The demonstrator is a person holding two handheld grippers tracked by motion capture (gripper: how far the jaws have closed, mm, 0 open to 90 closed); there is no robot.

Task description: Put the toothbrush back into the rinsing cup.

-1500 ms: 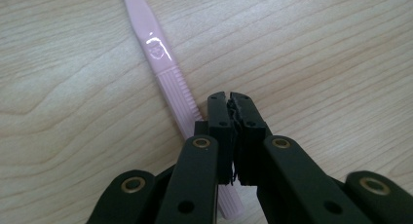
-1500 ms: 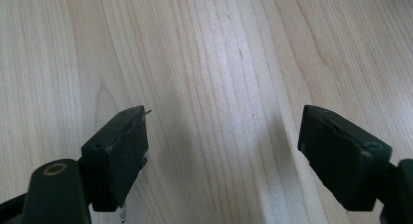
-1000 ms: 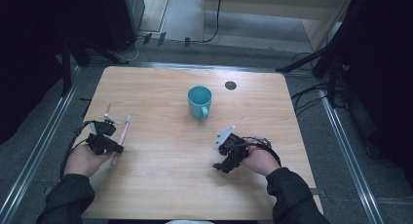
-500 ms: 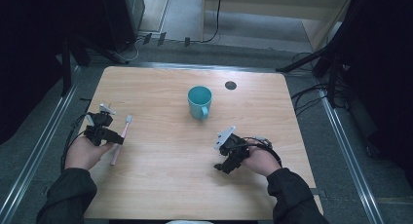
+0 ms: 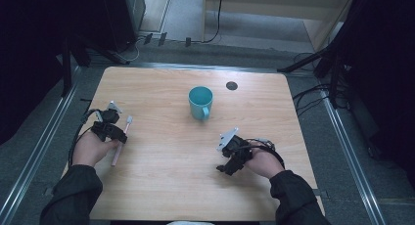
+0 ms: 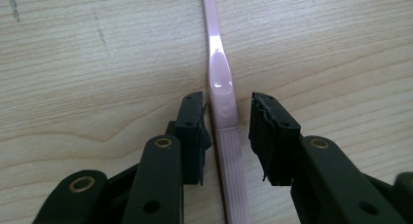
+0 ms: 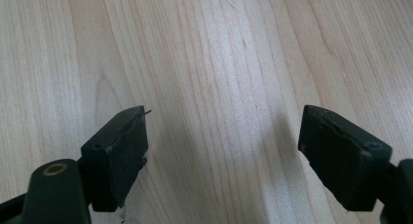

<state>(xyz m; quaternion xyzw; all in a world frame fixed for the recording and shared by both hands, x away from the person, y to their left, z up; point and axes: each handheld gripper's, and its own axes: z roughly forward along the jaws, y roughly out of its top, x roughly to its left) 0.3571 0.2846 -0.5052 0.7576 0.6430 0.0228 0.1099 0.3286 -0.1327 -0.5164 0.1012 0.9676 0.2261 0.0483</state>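
Since a second ago the left gripper (image 6: 227,118) has shifted along the pink toothbrush (image 6: 221,95) and settled lower over it, while the right gripper (image 5: 230,155) has kept its place on the bare wood. That puts the grasp close: in the left gripper view the two black fingers (image 6: 192,131) straddle the handle, one on each side, narrowly parted and not yet pressing, with the ribbed grip part between them and the glossy neck running away beyond the tips. My judgement is that closing is the next step, and the handle sits well centred for it.

From above, the toothbrush (image 5: 120,142) lies flat under the left hand, bristle end pointing away from the person, and a teal mug (image 5: 200,102) stands well apart beyond both grippers, near the middle of the table (image 5: 161,186). The right gripper view gives what the high view cannot: its fingers (image 7: 117,153) are spread wide over plain wood grain, holding nothing.
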